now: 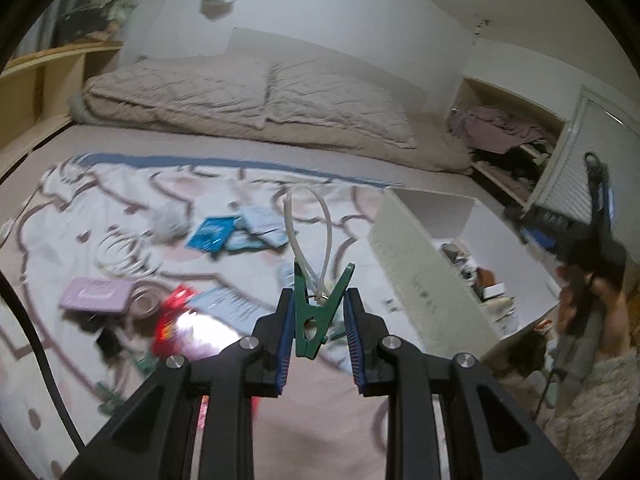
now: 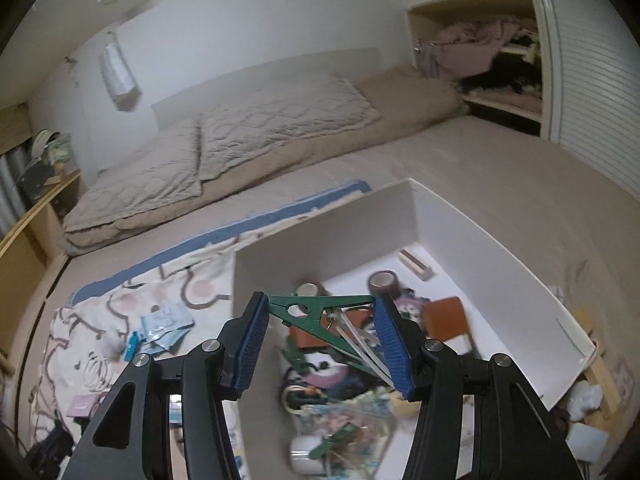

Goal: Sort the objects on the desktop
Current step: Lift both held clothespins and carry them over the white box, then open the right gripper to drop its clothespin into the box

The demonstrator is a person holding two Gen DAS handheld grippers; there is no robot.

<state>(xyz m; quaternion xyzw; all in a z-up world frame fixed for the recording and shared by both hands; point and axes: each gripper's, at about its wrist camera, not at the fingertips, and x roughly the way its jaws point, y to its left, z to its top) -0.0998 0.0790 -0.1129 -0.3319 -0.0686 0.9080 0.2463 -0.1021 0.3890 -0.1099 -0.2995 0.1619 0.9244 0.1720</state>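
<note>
My left gripper (image 1: 320, 296) is shut on a green clothespin (image 1: 314, 320) that stands upright between the blue pads, above the patterned blanket (image 1: 80, 208). A loop of white cord (image 1: 308, 220) rises from the pin's mouth. My right gripper (image 2: 321, 298) is shut on a second green clothespin (image 2: 316, 306). This one lies crosswise, touches both pads and trails a white cord (image 2: 360, 344). It hangs over the open white box (image 2: 440, 216), which holds several sorted items. In the left wrist view the right gripper (image 1: 596, 208) shows at the far right, held by a hand (image 1: 608, 304).
On the blanket lie blue packets (image 1: 224, 232), a purple box (image 1: 96, 290), a tape roll (image 1: 142, 304), a red packet (image 1: 176, 312) and a coiled white cable (image 1: 120, 252). The white box (image 1: 420, 272) stands to their right. A folded quilt (image 1: 240, 100) lies behind, an open cupboard (image 1: 508, 132) at the right.
</note>
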